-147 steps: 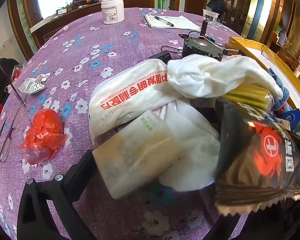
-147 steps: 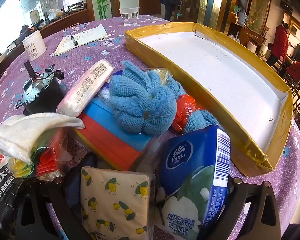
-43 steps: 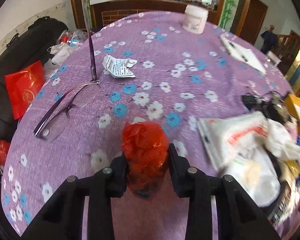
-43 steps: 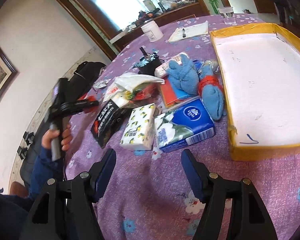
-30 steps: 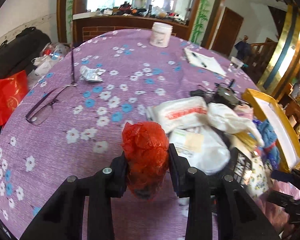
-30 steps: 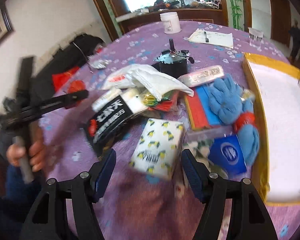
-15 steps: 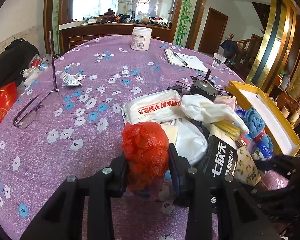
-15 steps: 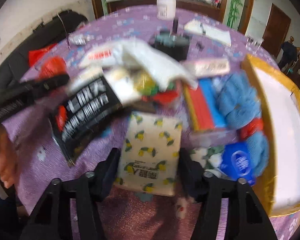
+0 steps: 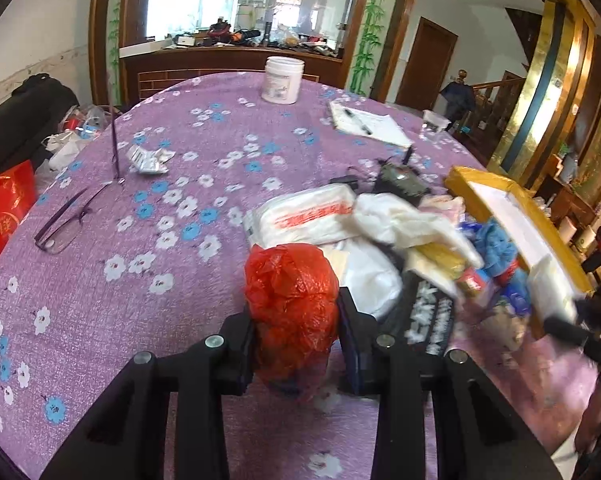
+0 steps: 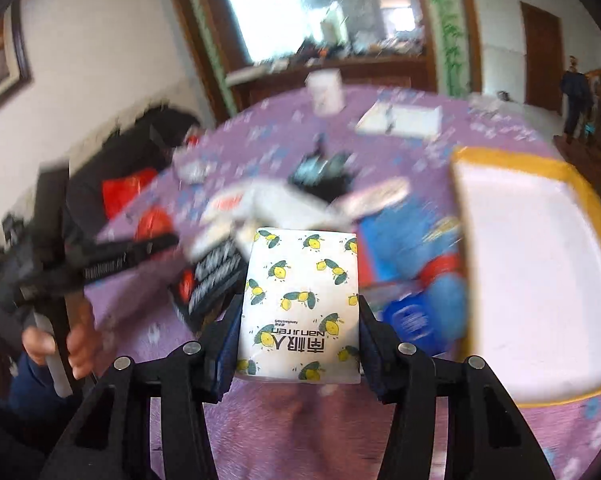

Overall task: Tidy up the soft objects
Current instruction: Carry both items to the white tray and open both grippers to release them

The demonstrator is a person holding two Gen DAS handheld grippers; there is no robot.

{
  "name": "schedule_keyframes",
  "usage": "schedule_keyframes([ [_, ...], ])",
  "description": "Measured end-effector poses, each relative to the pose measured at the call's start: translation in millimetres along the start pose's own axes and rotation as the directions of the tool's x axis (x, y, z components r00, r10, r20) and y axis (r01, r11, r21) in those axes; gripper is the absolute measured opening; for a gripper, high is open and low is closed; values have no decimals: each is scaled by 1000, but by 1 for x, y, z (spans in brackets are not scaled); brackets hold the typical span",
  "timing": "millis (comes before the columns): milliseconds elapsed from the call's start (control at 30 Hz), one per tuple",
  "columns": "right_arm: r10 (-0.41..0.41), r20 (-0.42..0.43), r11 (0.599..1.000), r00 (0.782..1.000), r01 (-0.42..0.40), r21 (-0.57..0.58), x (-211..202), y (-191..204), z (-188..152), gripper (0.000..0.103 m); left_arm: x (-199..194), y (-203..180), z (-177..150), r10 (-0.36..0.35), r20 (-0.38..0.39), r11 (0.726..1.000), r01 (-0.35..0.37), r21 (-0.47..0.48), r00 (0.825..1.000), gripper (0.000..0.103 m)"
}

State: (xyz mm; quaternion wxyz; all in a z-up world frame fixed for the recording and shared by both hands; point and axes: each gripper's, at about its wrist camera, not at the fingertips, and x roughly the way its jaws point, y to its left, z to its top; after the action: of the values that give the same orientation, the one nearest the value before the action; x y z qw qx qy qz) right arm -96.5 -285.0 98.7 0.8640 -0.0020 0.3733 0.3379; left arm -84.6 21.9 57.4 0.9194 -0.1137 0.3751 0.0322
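Newly lifted lemon-print tissue pack (image 10: 298, 304), crinkly red bag (image 9: 292, 308) unmoved

Purple floral table (image 9: 100, 320): glasses (image 9: 66, 222), jar (image 9: 282, 80), notepad (image 9: 368, 124).

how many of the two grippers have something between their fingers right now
2. The left gripper is shut on a crumpled red plastic bag above the purple tablecloth. The right gripper is closing on a lemon-print tissue pack.
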Motion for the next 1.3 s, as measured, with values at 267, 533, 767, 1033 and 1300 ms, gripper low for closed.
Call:
schedule_keyframes([
  [267, -32, 242, 998, 970, 19, 60, -110, -31, 82, 56, -65, -59, 63, -106, 101, 989, 94, 113, 989, 34],
  [533, -74, 468, 997, 881, 56, 52, -186, -34, 146, 56, -121, -152, 132, -260, 167, 945, 215, 248, 951, 34],
  [767, -107, 385, 980, 916, 31, 199, -126, -101, 144, 56, -72, -225, 128, -298, 74, 915, 263, 305, 952, 34],
  [1033, -129, 184, 894, 975, 34, 447, -36, -226, 125, 56, 64, -291, 128, -243, -155, 925, 277, 261, 958, 34],
  [1300, -131, 30, 852, 991, 97, 514, 17, -264, 101, 56, 193, -327, 117, -116, -345, 935, 220, 279, 931, 34],
])
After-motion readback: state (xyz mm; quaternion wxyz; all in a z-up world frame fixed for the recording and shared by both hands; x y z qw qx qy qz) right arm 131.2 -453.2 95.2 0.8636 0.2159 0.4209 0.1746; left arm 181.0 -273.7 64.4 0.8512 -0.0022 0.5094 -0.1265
